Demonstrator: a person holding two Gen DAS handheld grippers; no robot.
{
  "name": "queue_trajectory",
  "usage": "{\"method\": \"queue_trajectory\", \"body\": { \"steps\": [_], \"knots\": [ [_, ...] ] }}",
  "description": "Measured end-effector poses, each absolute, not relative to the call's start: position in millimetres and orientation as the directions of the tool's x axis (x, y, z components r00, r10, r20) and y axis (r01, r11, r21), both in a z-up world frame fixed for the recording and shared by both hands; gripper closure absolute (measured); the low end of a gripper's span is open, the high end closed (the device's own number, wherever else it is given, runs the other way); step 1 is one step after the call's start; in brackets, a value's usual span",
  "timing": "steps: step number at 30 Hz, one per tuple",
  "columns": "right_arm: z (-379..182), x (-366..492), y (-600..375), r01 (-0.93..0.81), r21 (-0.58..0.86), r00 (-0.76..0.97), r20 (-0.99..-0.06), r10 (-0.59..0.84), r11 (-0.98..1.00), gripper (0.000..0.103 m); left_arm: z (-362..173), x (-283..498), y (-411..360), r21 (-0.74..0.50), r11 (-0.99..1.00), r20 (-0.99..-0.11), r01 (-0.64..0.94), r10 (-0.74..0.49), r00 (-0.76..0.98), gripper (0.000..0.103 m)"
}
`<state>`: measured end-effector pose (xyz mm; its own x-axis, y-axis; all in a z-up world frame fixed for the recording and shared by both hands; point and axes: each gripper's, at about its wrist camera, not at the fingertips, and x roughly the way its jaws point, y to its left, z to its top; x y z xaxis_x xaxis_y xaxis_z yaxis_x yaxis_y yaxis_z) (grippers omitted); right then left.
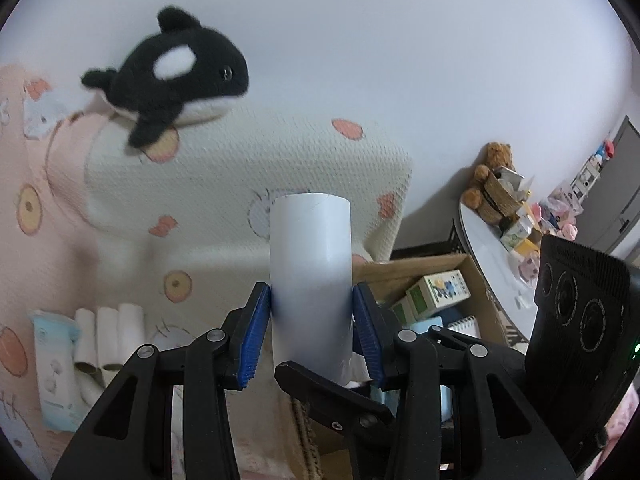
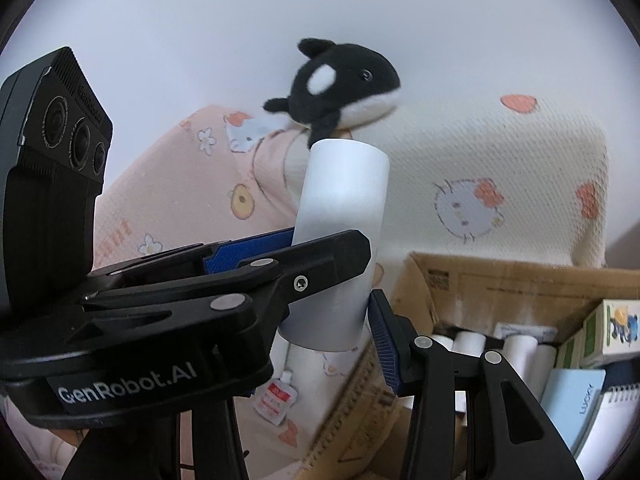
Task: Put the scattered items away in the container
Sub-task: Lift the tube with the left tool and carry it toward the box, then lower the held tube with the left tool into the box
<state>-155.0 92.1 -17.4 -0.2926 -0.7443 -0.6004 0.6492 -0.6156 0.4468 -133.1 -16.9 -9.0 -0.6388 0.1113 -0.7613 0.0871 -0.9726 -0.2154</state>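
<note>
**Both grippers on one roll**

Your left gripper (image 1: 312,320) clamps the white paper roll (image 1: 310,280) between its blue pads (image 1: 256,332). Your right gripper (image 2: 340,320) grips it too, crosswise. Just beyond, lower right, sits the cardboard box (image 2: 500,280); the orca plush (image 1: 176,76) lies farther off.

A white paper roll (image 1: 310,280) sits between blue pads (image 1: 254,336) on black grippers. A black-and-white toy whale (image 1: 172,76) rests on pink and cream bedding (image 1: 240,168) printed with orange dots, near a brown cardboard box (image 2: 500,284).
</note>
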Motion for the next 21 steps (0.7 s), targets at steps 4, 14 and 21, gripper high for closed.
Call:
{"method": "queue_trajectory", "body": {
  "steps": [4,14,21],
  "knots": [
    [-28.9,-155.5,97.2,0.642,0.432,-0.273,-0.643,-0.716,-0.633,0.059,-27.0,-136.6,-11.9,-0.244,-0.966,-0.786,0.084,0.146,-0.600,0.057],
    [-44.0,-172.5,123.9,0.599,0.414,-0.255,-0.713,-0.653,-0.686,0.059,-42.5,-163.3,24.5,-0.220,-0.976,-0.830,0.001,0.186,-0.525,0.057],
    [-65.1,-187.5,146.1,0.552,0.421,-0.190,-0.776,-0.601,-0.719,0.059,-73.0,-178.9,48.7,-0.231,-0.973,-0.873,-0.028,0.220,-0.435,0.057]
  ]
}}
